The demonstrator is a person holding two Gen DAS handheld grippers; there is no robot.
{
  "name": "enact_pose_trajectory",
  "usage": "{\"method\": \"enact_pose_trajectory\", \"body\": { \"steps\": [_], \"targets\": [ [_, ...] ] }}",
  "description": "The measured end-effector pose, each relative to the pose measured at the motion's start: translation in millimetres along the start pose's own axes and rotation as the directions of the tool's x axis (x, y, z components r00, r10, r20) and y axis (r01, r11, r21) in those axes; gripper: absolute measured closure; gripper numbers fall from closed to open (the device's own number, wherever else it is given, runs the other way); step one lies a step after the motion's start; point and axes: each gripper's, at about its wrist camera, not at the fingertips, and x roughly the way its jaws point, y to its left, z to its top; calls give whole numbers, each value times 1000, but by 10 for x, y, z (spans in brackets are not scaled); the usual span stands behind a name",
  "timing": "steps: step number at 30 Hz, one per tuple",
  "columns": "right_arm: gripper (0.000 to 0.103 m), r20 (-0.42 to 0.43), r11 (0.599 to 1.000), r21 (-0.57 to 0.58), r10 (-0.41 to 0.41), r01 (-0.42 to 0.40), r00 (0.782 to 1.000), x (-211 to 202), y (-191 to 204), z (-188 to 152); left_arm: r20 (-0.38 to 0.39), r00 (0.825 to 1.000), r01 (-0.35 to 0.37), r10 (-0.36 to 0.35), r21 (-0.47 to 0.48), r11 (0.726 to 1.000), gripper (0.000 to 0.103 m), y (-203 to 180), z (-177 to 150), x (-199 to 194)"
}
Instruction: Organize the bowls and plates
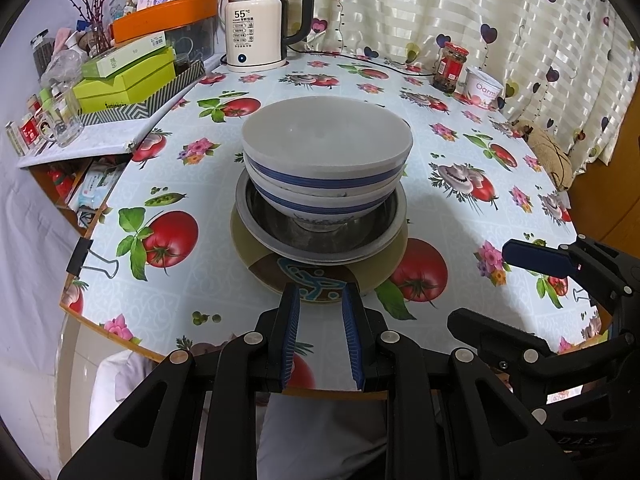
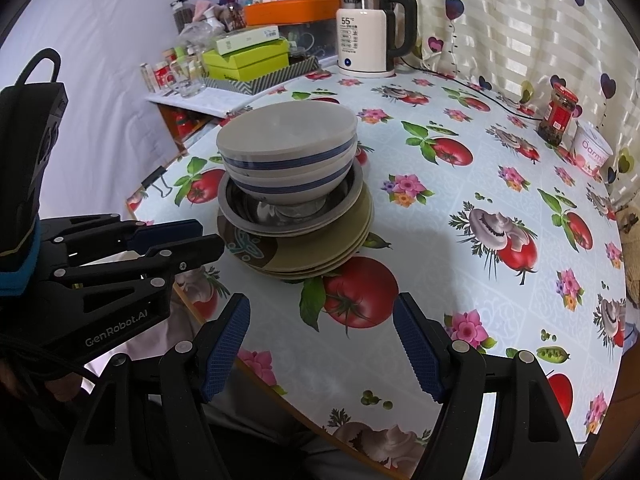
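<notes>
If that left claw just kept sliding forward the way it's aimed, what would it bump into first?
Most likely the near rim of the olive-green plates at the bottom of the stack. The left gripper points straight at it, nothing between its narrowly parted fingers. The steel dish and blue-banded bowls sit higher; depth is hard to judge.

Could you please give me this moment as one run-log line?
stack: two blue-banded bowls nested in steel dishes on plates | left gripper: narrow gap, empty | right gripper: open, empty
</notes>
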Motion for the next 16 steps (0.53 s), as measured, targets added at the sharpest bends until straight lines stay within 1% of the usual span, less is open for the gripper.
{"method": "enact_pose_trajectory", "body": {
  "steps": [16],
  "targets": [
    [28, -4, 1000, 1, 8, -8, 1000, 30, 29, 0, 2, 1000, -5, 5, -17, 1000, 80, 39, 16, -3]
  ]
}}
